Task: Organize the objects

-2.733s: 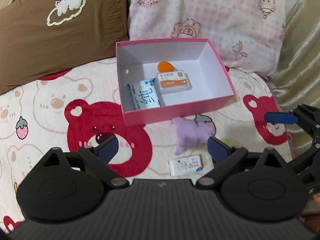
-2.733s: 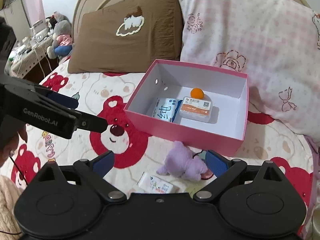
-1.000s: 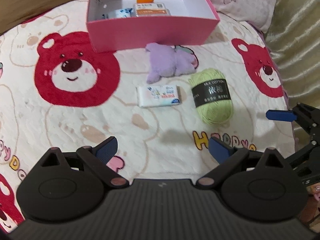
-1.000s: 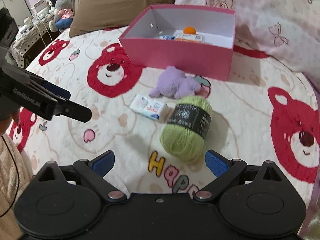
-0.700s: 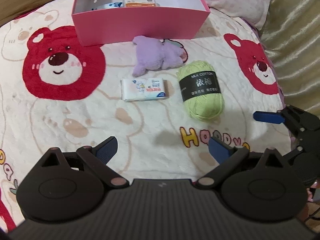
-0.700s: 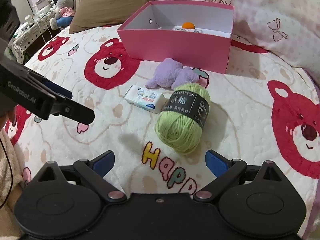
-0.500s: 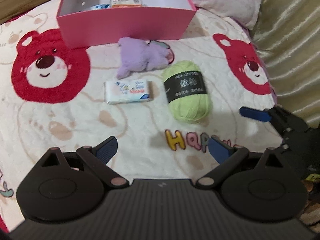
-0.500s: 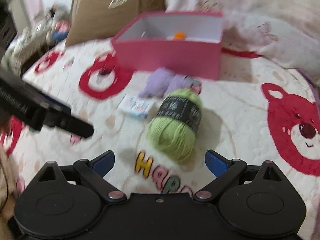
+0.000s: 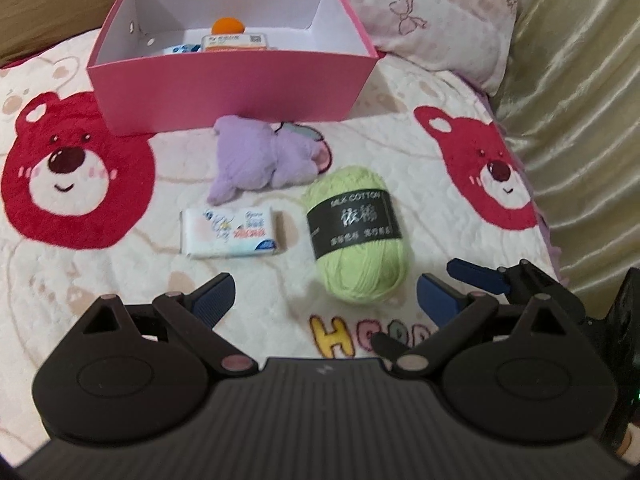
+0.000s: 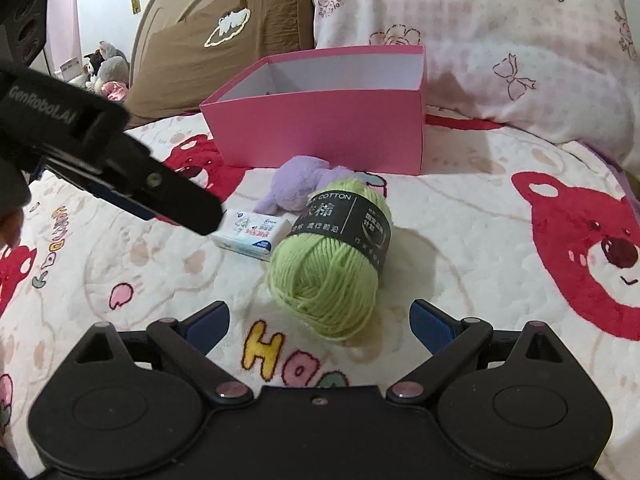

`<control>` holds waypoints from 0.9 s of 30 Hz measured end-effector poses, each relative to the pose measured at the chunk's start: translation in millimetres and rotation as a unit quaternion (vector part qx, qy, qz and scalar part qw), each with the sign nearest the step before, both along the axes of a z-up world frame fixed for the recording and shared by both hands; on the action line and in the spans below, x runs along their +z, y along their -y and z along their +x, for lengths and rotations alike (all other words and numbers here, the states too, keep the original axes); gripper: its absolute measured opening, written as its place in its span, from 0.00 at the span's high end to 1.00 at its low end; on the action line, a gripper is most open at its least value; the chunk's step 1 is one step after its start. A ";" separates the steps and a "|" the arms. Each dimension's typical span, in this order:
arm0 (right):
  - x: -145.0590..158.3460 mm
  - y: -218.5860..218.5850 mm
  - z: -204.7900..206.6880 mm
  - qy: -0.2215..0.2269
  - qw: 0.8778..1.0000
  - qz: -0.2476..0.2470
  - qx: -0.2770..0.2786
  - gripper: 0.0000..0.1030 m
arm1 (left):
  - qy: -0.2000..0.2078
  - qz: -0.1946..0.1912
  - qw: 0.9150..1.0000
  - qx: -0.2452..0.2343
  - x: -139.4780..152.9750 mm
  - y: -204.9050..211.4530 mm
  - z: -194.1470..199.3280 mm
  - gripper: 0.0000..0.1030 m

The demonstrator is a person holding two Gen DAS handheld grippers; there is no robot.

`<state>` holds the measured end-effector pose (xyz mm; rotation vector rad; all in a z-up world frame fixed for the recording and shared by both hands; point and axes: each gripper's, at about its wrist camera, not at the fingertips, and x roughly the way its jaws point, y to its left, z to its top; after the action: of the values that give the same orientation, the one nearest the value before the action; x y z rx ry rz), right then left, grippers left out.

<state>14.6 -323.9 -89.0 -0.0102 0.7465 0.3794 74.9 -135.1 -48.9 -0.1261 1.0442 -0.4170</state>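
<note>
A green yarn ball with a black label lies on the bed cover. A white tissue pack lies to its left and a purple plush toy behind them. The pink box stands further back and holds an orange ball and two packs. My left gripper is open and empty, just short of the yarn. My right gripper is open and empty, with the yarn just ahead between its fingers.
The bed cover has red bear prints. A brown pillow and a pink pillow lean behind the box. A shiny beige cover borders the bed's right side. Each gripper shows in the other's view.
Both grippers have dropped lower and moved closer to the yarn ball. The right gripper now sits low with the yarn between its open fingers. The objects have not moved.
</note>
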 end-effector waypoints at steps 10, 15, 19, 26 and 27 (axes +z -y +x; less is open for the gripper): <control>3.8 -22.1 -12.2 0.100 0.994 -0.053 0.012 0.07 | 0.032 -0.035 0.998 -0.029 -14.5 15.2 7.1 0.04; -12.2 -22.0 6.6 0.073 0.996 -0.059 -0.002 0.07 | 0.044 -0.048 0.997 -0.036 -34.7 16.8 12.1 0.07; -19.2 -25.1 8.6 0.080 0.995 -0.065 -0.006 0.16 | 0.030 -0.081 0.995 -0.041 -48.5 10.9 15.7 0.15; -25.8 -40.0 11.8 0.084 0.992 -0.092 -0.003 0.16 | 0.033 -0.106 0.994 -0.020 -61.8 5.8 21.6 0.30; -27.9 -40.7 13.7 0.082 0.992 -0.095 -0.005 0.16 | 0.023 -0.110 0.994 -0.010 -66.1 4.8 24.2 0.37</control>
<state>28.4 -283.2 -116.9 -0.2139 0.6177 0.2923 99.1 -140.0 -114.9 -0.3023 0.9522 -0.5509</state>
